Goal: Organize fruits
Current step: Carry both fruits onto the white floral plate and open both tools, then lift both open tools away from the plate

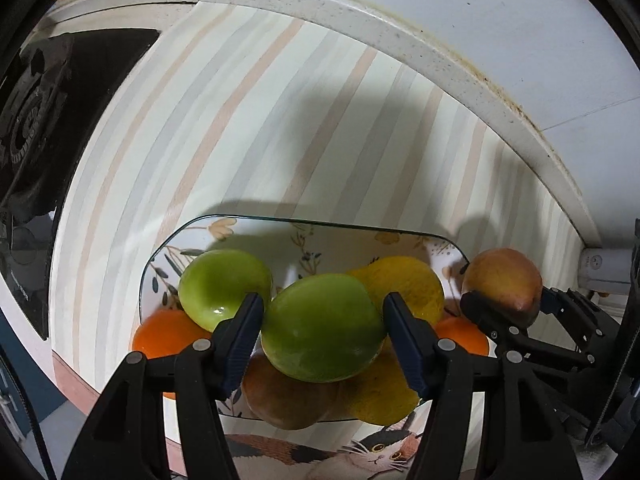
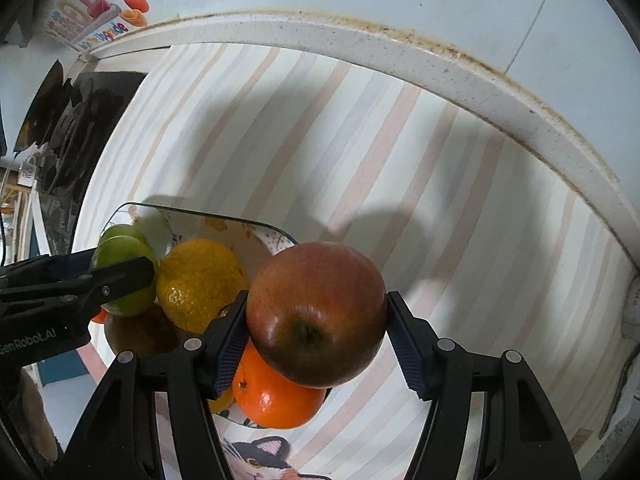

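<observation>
Clamping a green apple (image 1: 320, 328) between the left gripper (image 1: 322, 326) pads, and gripping a red apple (image 2: 316, 314) in the right gripper (image 2: 316, 320), both hanging above the glass plate (image 1: 248, 222). Carrying, apparently, two fruits out of the pile in the sorting step. Lying below on the plate: another green apple (image 1: 220, 286), oranges (image 1: 160, 338), a yellow citrus (image 2: 198, 284). Needing next a clear landing spot on the striped mat (image 1: 280, 120) beyond, lowering gently, then easing the pads apart.

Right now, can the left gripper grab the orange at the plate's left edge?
Probably not yet: the left gripper jaws already clamp a green apple, though the orange lies uncovered beside the plate.
</observation>
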A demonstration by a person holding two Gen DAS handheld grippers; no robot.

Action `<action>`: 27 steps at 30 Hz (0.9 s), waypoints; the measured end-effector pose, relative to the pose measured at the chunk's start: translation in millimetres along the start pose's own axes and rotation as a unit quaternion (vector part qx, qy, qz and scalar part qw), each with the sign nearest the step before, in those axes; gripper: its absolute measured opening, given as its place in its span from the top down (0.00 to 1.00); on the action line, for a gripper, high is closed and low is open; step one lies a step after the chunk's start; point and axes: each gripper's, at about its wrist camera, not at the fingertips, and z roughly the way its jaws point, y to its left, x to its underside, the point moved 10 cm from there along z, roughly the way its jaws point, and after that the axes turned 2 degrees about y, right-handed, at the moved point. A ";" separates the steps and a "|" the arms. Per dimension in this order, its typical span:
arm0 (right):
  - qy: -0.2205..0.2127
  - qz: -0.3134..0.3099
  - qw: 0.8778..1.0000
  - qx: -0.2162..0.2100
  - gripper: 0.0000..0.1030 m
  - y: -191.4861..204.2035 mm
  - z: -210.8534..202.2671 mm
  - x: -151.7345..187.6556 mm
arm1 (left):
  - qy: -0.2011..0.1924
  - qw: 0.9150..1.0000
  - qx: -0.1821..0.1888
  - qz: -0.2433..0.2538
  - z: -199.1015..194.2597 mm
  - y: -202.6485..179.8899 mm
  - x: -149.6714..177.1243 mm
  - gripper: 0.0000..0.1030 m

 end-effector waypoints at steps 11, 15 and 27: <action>0.013 0.015 0.999 -0.033 0.27 0.6 -2.9 -3.2 | -0.012 0.999 0.017 -0.028 -15.6 7.3 -2.1 0.21; 0.005 0.016 0.999 -0.041 0.22 3.9 -10.6 -2.5 | -0.031 0.999 0.016 -0.028 -27.8 9.0 0.1 0.21; -0.035 -0.006 0.999 -0.009 0.18 10.4 -50.7 6.3 | -0.086 0.994 -0.006 -0.063 -54.1 36.1 23.2 0.21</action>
